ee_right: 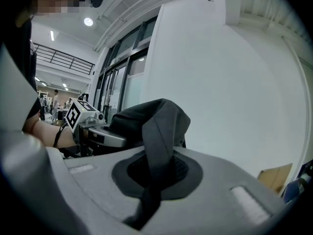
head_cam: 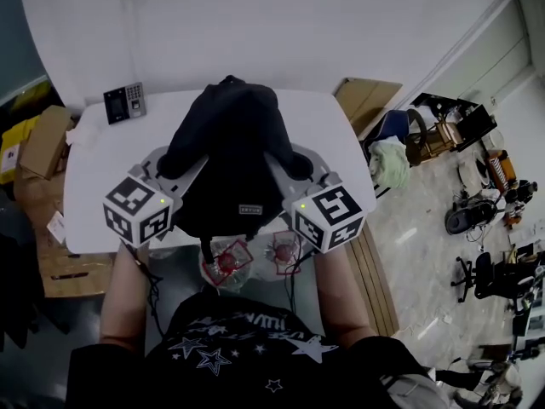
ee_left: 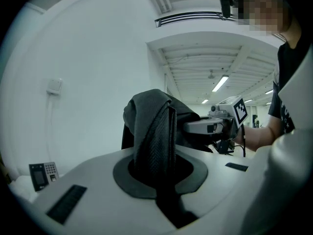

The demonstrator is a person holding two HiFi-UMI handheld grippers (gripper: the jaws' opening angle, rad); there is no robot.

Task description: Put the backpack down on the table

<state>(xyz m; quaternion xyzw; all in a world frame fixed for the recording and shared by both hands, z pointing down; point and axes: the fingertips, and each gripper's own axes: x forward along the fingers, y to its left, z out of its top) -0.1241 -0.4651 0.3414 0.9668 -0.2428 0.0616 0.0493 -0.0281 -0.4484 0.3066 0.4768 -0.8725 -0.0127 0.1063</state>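
One black backpack (head_cam: 228,156) hangs over the near half of one white table (head_cam: 94,186), its long axis running from the person toward the far wall. Two tools carry it: the left gripper (head_cam: 189,167) and the right gripper (head_cam: 285,170) each pinch one strap (ee_left: 157,146), a grip only the gripper views show. One keypad unit (head_cam: 124,102) appears in the head and left gripper views alone
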